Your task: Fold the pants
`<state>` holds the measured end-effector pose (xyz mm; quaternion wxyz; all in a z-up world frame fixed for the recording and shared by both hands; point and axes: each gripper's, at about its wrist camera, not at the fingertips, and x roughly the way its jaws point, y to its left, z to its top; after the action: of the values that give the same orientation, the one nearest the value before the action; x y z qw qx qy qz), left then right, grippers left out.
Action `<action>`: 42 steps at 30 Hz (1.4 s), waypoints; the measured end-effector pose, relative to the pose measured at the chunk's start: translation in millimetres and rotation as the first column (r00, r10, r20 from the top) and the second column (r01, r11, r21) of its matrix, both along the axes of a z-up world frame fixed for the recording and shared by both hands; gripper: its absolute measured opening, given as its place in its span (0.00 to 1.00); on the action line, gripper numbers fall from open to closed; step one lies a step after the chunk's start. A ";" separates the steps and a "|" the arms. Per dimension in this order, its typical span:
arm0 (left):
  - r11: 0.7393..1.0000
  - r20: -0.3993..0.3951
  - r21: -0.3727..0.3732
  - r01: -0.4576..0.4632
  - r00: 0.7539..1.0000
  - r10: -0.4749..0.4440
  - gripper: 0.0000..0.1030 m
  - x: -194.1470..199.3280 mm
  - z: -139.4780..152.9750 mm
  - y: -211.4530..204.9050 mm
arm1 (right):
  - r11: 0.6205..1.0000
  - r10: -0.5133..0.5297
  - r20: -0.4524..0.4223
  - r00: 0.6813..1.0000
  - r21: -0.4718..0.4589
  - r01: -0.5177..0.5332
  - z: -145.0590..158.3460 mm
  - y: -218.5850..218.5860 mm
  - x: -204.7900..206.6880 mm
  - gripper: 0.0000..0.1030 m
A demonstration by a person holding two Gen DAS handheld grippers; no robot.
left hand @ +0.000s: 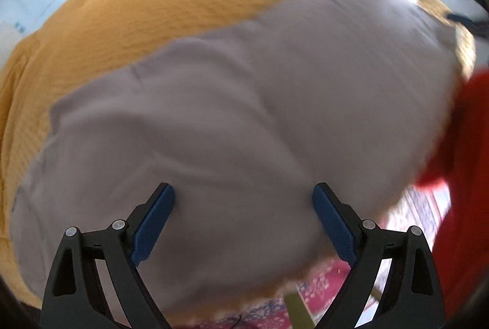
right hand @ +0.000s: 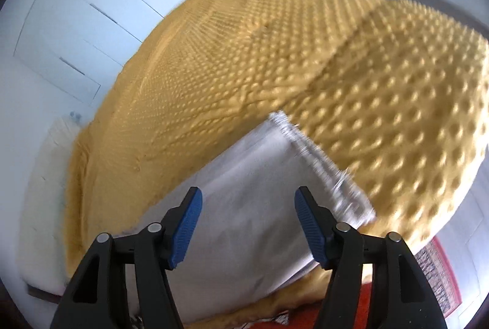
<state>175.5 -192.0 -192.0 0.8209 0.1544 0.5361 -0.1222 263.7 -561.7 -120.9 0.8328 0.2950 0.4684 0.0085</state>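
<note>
Left gripper (left hand: 243,200): jaws spread wide, nothing clamped; blue pads (left hand: 154,222) hang over the near part of the pants (left hand: 244,103), pointing steeply down. Contact with the cloth cannot be told through the blur.

Right gripper (right hand: 247,206): jaws apart, released, no fabric pinched; aimed down over the pants (right hand: 244,206) just short of the ribbed waistband (right hand: 324,170).

Pants: pale grey, lying flat on the yellow dotted bedspread (right hand: 305,69), near the bed's front edge. Waistband end shows layered edges in the right wrist view, so apparently already doubled leg-on-leg; long body runs away across the bed in the left wrist view. Surface mostly smooth, a few shallow creases.

Surroundings: patterned red rug (left hand: 321,292) below the bed edge; red sleeve (left hand: 458,161) at the right margin of the left view; white cupboard doors (right hand: 91,23) beyond the bed.

Step judged: between grasps, lengthwise fold done, crosswise fold pending.

Next move calls for: picking one end, each gripper pinching through all layers at a corner, lifting together and carrying it over toward the other end. Risk: catching only the top layer, skewing the fold.
</note>
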 end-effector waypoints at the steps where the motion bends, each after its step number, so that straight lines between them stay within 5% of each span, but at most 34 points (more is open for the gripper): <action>1: 1.000 0.004 0.001 0.020 1.000 -0.020 0.90 -7.0 2.9 0.0 | 1.000 0.013 -0.024 1.000 -0.005 -0.013 -3.7 -7.8 6.6 0.69; 3: 0.999 -0.009 -0.043 0.030 0.999 -0.031 0.90 -13.7 15.1 8.4 | 0.998 0.062 -0.077 0.995 -0.014 -0.063 -12.7 -21.4 19.3 0.69; 8: 0.974 0.012 -0.187 -0.126 0.991 0.130 0.90 -4.8 49.6 54.0 | 0.983 0.182 -0.170 0.969 0.060 -0.174 -34.8 -37.6 34.2 0.72; 11: 0.971 0.005 -0.169 -0.169 0.985 0.172 0.90 3.7 38.4 56.1 | 0.973 0.229 -0.208 0.951 0.047 -0.225 -46.0 -33.6 39.8 0.74; 14: 0.995 -0.041 -0.067 -0.069 0.997 0.066 0.90 -3.4 5.9 24.9 | 0.942 0.335 -0.253 0.908 0.074 -0.327 -56.8 -18.9 44.6 0.74; 15: 1.000 -0.018 0.008 -0.024 1.000 0.024 0.91 -8.4 -4.4 11.2 | 0.930 0.364 -0.268 0.892 0.057 -0.363 -57.7 -12.7 44.9 0.67; 16: 0.999 0.023 0.051 -0.005 1.000 0.004 0.92 -11.3 -9.0 4.5 | 0.913 0.403 -0.285 0.870 0.058 -0.404 -58.8 -6.1 45.2 0.31; 17: 0.999 0.033 0.054 -0.007 0.999 0.005 0.93 -10.0 -11.6 3.5 | 0.899 0.438 -0.286 0.852 0.117 -0.423 -60.9 -1.3 44.9 0.15; 20: 0.999 -0.022 -0.021 -0.036 0.999 0.035 0.93 -6.0 -3.7 15.7 | 0.886 0.463 -0.238 0.854 0.124 -0.446 -43.3 12.5 41.4 0.15; 23: 0.993 -0.026 -0.092 -0.079 0.997 0.077 0.87 -6.5 21.6 43.1 | 0.860 0.477 -0.044 0.878 0.227 -0.456 7.3 31.9 33.0 0.14; 26: 0.966 0.026 -0.161 -0.201 0.978 0.208 0.87 -10.7 55.6 98.9 | 0.795 0.527 0.155 0.836 0.259 -0.549 77.5 75.2 24.8 0.14; 29: 0.900 0.071 -0.233 -0.369 0.916 0.395 0.87 -18.5 80.2 167.0 | 0.707 0.589 0.297 0.751 0.260 -0.657 138.5 137.8 21.7 0.14; 34: 0.748 0.124 -0.313 -0.585 0.756 0.643 0.87 -61.3 82.6 261.8 | 0.531 0.699 0.410 0.586 0.250 -0.809 187.6 274.0 20.8 0.14; 37: 0.669 0.090 -0.330 -0.665 0.684 0.724 0.87 -88.3 63.5 297.3 | 0.445 0.753 0.413 0.513 0.256 -0.858 181.0 356.6 19.9 0.14; 42: 0.570 0.036 -0.351 -0.743 0.597 0.801 0.87 -106.9 45.3 333.5 | 0.362 0.820 0.342 0.459 0.312 -0.878 113.8 483.1 11.8 0.15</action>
<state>68.6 141.5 -146.7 0.8514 -0.2115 0.4426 0.1859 275.6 -78.5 -7.1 0.6429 0.1917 0.4824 0.5632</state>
